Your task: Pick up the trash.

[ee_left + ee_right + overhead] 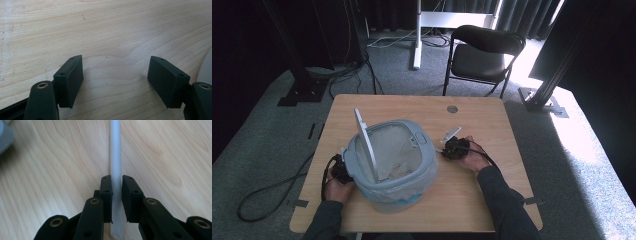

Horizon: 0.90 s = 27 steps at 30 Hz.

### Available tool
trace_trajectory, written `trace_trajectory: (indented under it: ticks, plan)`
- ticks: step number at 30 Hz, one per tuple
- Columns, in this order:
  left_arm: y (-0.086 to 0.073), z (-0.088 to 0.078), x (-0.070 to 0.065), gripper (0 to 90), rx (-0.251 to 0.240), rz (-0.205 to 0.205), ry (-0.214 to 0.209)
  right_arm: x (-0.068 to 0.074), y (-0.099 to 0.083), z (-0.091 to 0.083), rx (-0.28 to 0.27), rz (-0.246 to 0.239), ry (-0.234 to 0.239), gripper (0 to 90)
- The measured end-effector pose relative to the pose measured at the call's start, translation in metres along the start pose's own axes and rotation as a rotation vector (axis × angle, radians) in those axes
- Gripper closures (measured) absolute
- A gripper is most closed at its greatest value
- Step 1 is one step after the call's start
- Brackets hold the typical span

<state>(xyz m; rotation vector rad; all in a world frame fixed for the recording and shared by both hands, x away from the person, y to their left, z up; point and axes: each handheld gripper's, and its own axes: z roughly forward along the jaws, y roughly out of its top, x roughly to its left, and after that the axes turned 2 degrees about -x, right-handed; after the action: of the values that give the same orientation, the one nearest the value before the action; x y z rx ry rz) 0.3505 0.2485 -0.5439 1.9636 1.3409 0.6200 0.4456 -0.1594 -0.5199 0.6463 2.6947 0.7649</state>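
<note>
A: Where's your right gripper (116,195) just now?

B: You've got it to the right of the bin (389,162), low over the table (482,112). In the right gripper view its jaws stand narrow around a thin pale edge (115,152), a flat whitish strip that runs straight up between them. The pads sit close on both sides of it; the left one looks to touch, the right one has a sliver of gap, so I can't say it's gripped.

A: And the strip itself?

B: It's seen edge-on above the wood. From the high view I can't tell what it belongs to.

A: The left gripper (116,77)?

B: Your left hand (337,187) holds it down beside the bin's left flank. In the left gripper view the jaws are spread wide with bare tabletop between them; the bin's grey curve peeks in at the right edge.

A: And the bin?

B: It stands towards the near left of the table, lined with a clear bag (399,150), its white lid (365,142) tipped up on edge at the left of the rim
</note>
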Motion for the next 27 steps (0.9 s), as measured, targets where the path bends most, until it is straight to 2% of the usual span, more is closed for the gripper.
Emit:
trace_trajectory:
  ticks: [8, 13, 20, 27]
  plan:
    - [0.0, 0.0, 0.0, 28.8, 0.0, 0.0, 0.0, -0.004, -0.024, -0.017, 0.026, 0.028, 0.003, 78.7]
    - [0.0, 0.0, 0.0, 28.8, 0.0, -0.001, 0.0, -0.005, -0.033, -0.023, 0.041, 0.051, -0.003, 78.5]
    - [0.0, 0.0, 0.0, 28.8, 0.0, 0.0, 0.0, -0.006, -0.027, -0.024, 0.095, 0.083, -0.006, 77.6]
    - [0.0, 0.0, 0.0, 28.8, 0.0, 0.0, 0.001, -0.006, -0.022, -0.023, 0.154, 0.086, -0.014, 77.8]
